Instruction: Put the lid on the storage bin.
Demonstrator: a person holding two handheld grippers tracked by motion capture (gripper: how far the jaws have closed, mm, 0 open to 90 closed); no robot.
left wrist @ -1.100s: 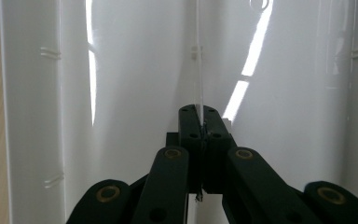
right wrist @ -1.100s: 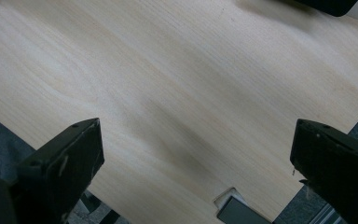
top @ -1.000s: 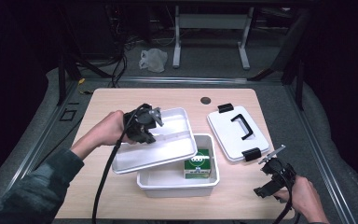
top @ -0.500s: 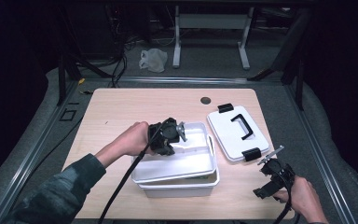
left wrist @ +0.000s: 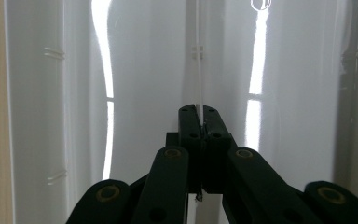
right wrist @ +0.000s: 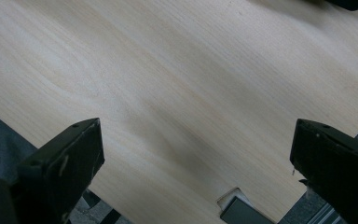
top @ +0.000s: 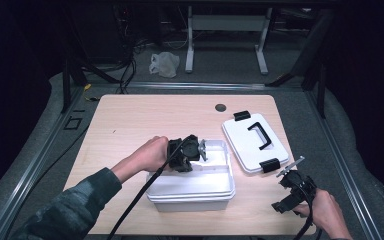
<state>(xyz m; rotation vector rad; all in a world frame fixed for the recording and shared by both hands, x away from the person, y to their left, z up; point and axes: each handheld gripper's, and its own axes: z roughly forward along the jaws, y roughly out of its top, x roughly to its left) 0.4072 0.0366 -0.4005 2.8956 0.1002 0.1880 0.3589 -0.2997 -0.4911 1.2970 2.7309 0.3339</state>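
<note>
left tool point(top: 201, 150) clamped on white tray point(top: 215, 172) rim
tray sits on white tub point(top: 192, 202); right tool point(top: 291, 189) wide open, empty, above desk point(top: 130, 125).

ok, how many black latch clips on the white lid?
2. One clip sits at the far end of the lid, one clip at its near end, by the right tool. None looks hidden.

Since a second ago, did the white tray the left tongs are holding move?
Yes. The white tray has gone right and down onto the white box, closer to the lid with the black handle. The left tongs are pinching it.
</note>
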